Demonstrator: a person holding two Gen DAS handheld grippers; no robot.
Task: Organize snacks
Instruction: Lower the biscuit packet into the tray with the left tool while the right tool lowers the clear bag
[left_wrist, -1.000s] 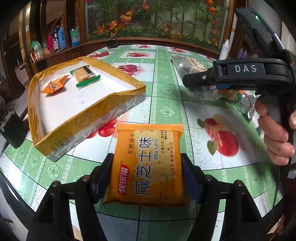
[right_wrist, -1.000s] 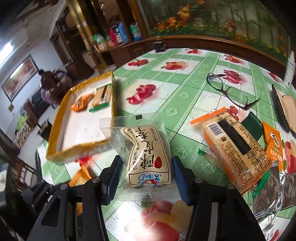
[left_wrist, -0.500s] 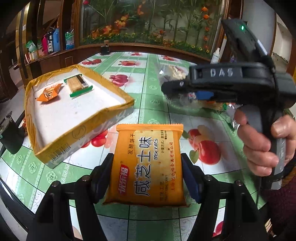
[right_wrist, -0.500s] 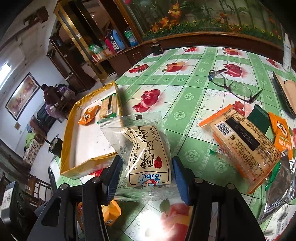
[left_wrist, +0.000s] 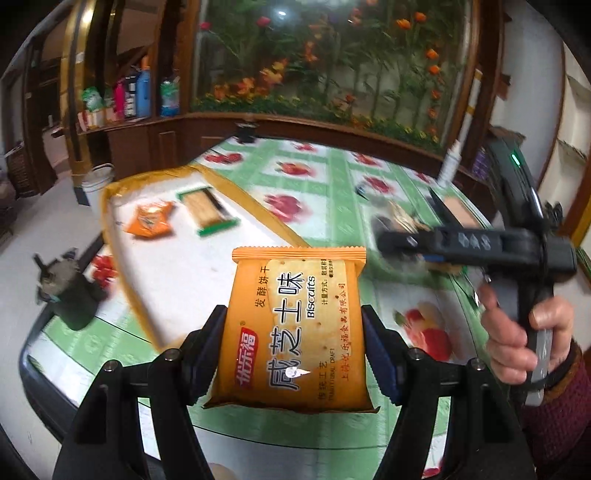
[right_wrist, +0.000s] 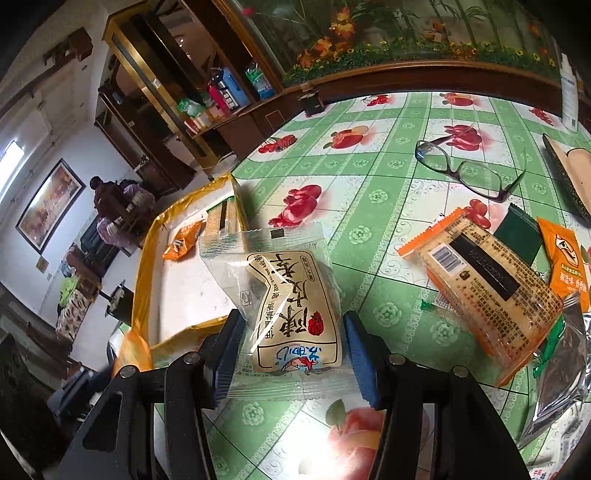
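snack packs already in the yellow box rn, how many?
2, both at the far end of the yellow box: a small orange packet and a green-edged cracker pack beside it. The held packs may hide part of the floor.

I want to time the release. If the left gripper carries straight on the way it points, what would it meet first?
Probably the yellow-rimmed tray: the left gripper, shut on the orange biscuit pack, points toward the tray's white floor near its right rim. Depth is unclear, so it might clear that rim.

Left hand-held gripper (left_wrist: 293, 332) clamped, angled down; right hand-held gripper (right_wrist: 291, 332) likewise — hand (left_wrist: 517, 332) gripping.
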